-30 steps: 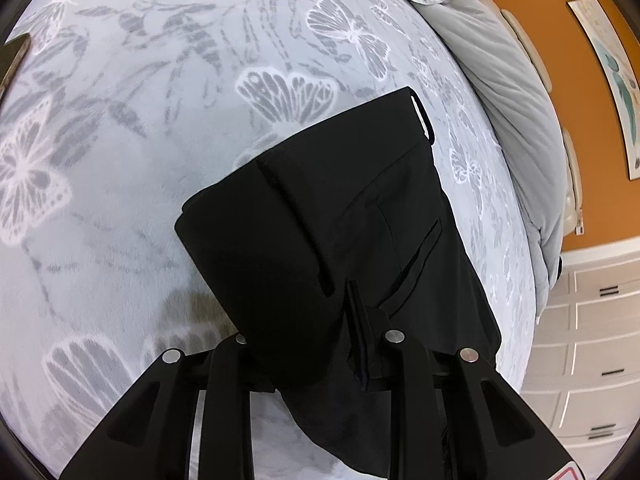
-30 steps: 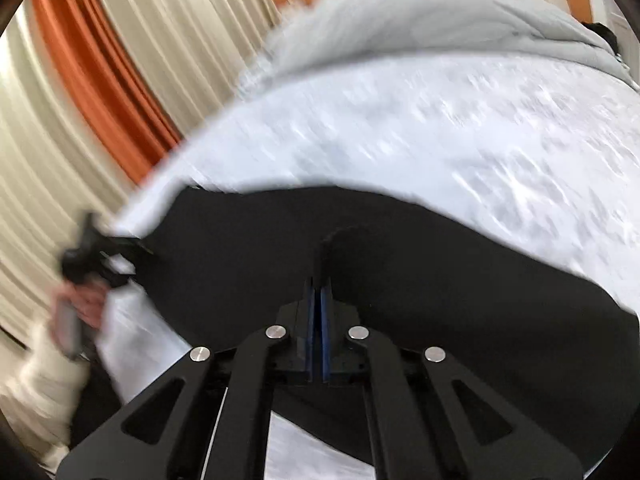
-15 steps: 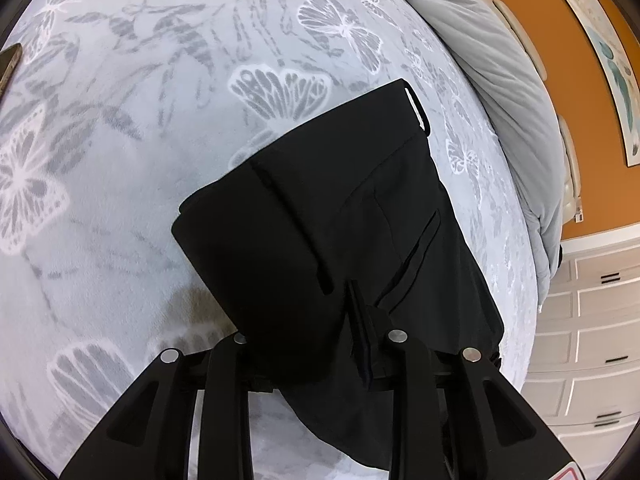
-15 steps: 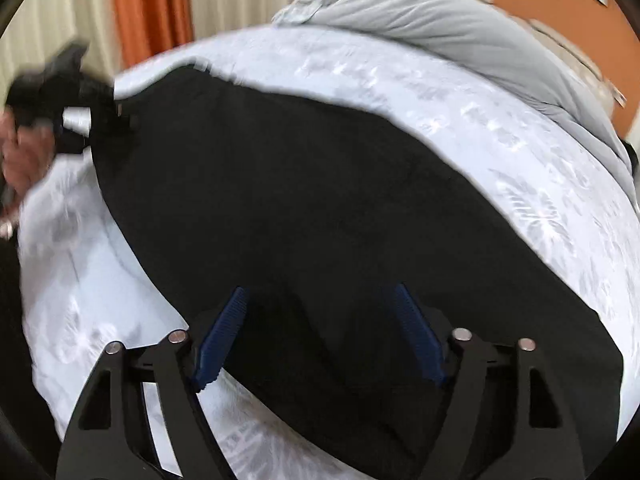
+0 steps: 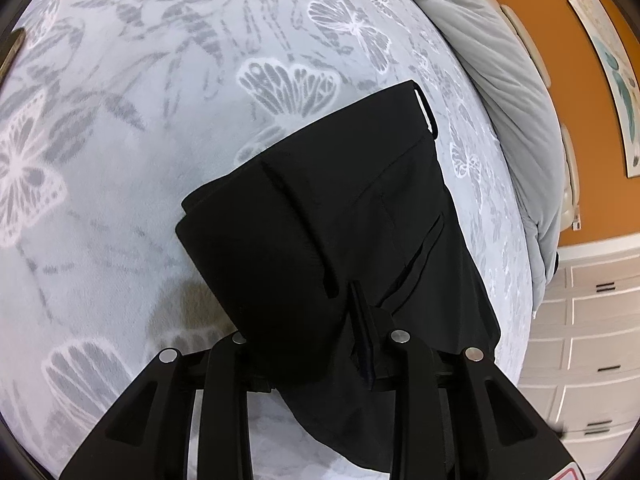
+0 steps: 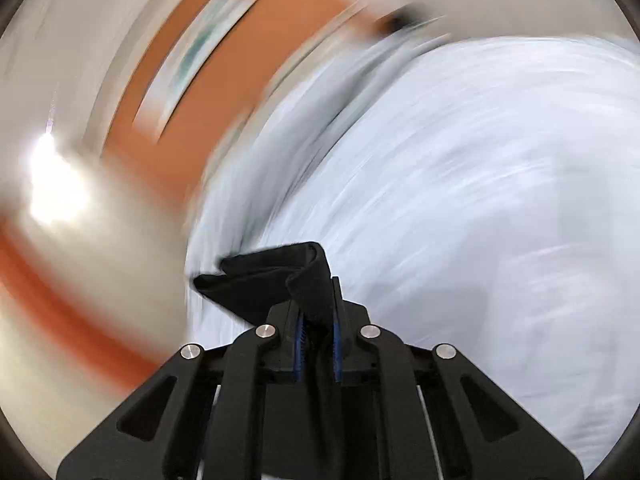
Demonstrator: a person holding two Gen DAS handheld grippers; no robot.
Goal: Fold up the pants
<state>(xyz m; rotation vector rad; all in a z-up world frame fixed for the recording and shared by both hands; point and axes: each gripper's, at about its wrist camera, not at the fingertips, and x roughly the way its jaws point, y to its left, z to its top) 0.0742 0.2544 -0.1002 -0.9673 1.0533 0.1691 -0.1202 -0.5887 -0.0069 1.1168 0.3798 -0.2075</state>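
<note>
No readable writing. We see black pants [image 5: 332, 236], folded, pocket slit showing, lying on the butterfly-print bed [image 5: 120, 128], waistband toward 12 o'clock. Left hand-held gripper [image 5: 304, 332]: fabric drapes over it, so we cannot tell its grip. Right hand-held gripper [image 6: 318, 332] pinches pants fabric [image 6: 280, 280]; that view is blurred. Orange wall [image 5: 592, 92] and white drawers [image 5: 592, 320] at 3 o'clock.

Left gripper [image 5: 320, 344]: matte black plastic linkage of angular arms with triangular cut-outs, joined by four round silver pivot screws; one slim black finger [image 5: 362, 336] was visible, and a red-and-white label showed at the lower right corner. Right gripper [image 6: 318, 344]: identical black linkage and four silver screws; its finger pads [image 6: 299, 346] were ridged blue.
</note>
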